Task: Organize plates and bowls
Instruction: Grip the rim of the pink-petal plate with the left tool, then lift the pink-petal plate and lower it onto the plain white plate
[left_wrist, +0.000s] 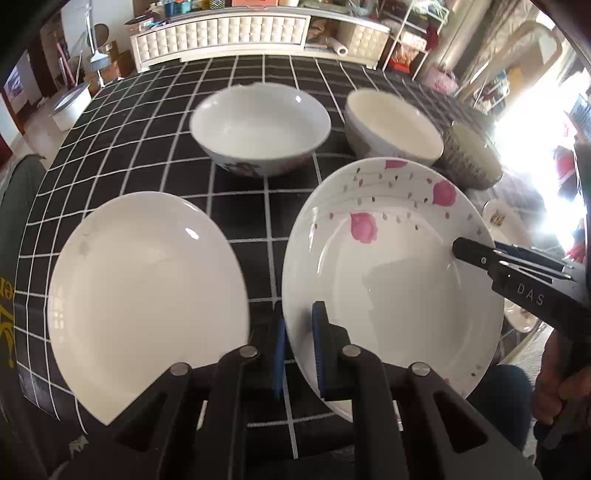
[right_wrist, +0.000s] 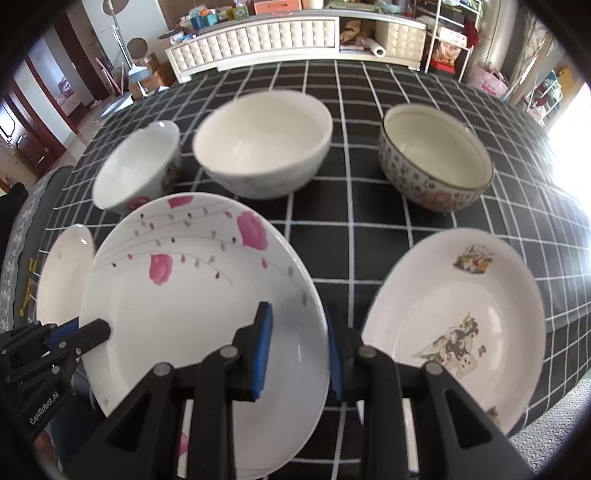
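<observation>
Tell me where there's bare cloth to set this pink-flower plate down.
Both grippers straddle the flowered plate. Widest bare checked cloth: between it, the cartoon plate and the patterned bowl. Also bare behind the bowls. Crowded on the left: plain plate, small bowl, cream bowl.

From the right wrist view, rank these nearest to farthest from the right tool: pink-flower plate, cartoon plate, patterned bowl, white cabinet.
1. Pink-flower plate: its rim lies between the right tool fingers.
2. Cartoon plate: just right.
3. Patterned bowl: farther back, right.
4. White cabinet: beyond the table.

The black white-gridded surface (right_wrist: 369, 236) carries three bowls (right_wrist: 264, 144) and plain (left_wrist: 147, 288) and cartoon-printed plates (right_wrist: 458, 325).
</observation>
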